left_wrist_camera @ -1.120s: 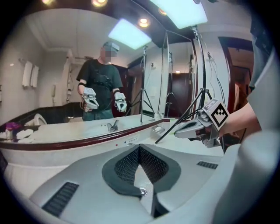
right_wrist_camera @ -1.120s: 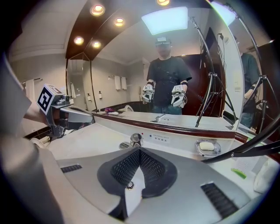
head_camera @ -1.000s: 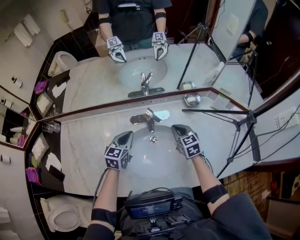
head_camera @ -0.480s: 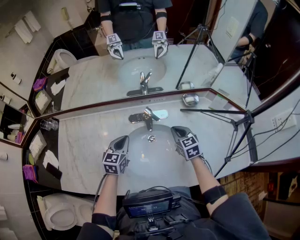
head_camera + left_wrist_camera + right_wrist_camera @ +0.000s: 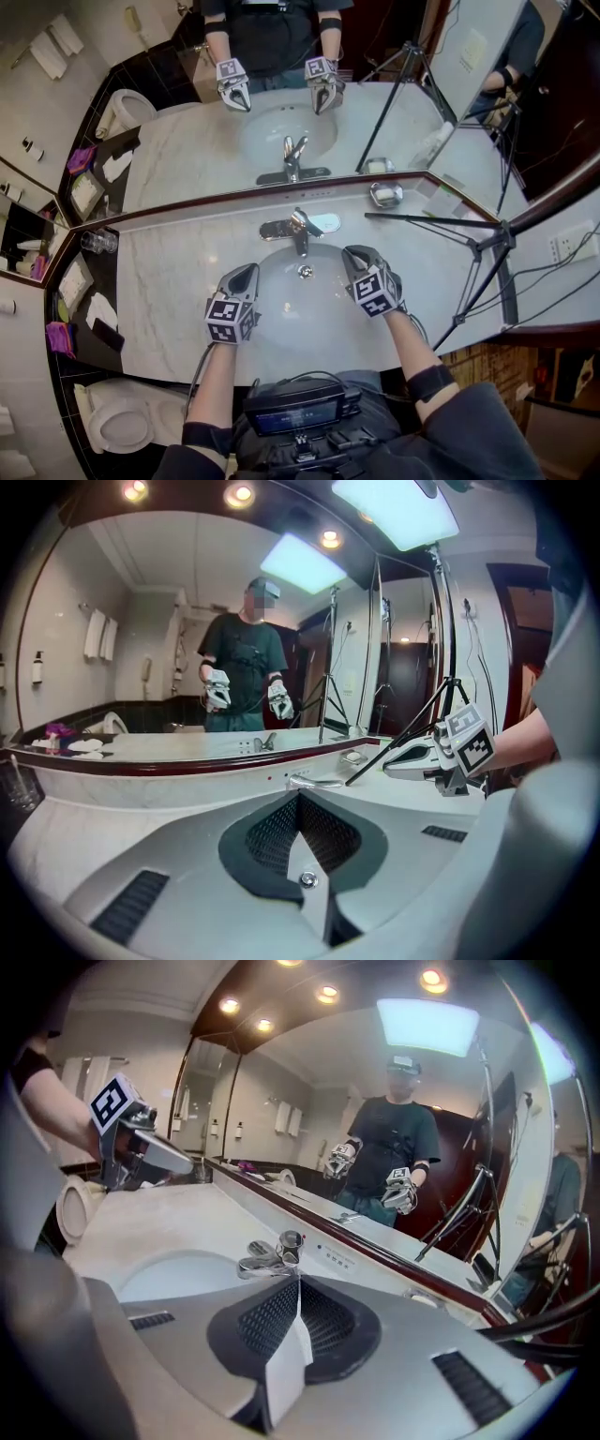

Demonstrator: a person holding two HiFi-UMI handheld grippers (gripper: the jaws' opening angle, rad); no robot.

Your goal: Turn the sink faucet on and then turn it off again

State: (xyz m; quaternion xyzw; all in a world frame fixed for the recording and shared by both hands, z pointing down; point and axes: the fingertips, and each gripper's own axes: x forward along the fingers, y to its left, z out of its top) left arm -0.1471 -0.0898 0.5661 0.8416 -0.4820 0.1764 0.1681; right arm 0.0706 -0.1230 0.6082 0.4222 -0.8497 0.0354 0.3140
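The chrome faucet (image 5: 298, 228) stands at the back rim of the white sink basin (image 5: 291, 314), its lever toward the mirror; no water shows. My left gripper (image 5: 247, 271) hovers over the basin's left rim, jaws shut and empty. Over the right rim my right gripper (image 5: 352, 254) hangs, short of the faucet; its jaws have just eased apart a hair, still look shut, and hold nothing. In the left gripper view the faucet (image 5: 314, 782) lies past the shut left gripper (image 5: 298, 795), beside the right gripper (image 5: 441, 757). In the right gripper view the faucet (image 5: 272, 1255) sits just beyond the right gripper (image 5: 298, 1281).
A marble countertop (image 5: 169, 291) surrounds the basin, backed by a wide mirror (image 5: 187, 159). A soap dish (image 5: 384, 195) sits back right, a glass (image 5: 98, 242) back left. A black tripod (image 5: 478, 248) stands over the right side. A toilet (image 5: 117, 427) is lower left.
The right gripper has rolled slightly about its own axis while staying over the basin's right rim. The left gripper has barely shifted. The faucet is unchanged.
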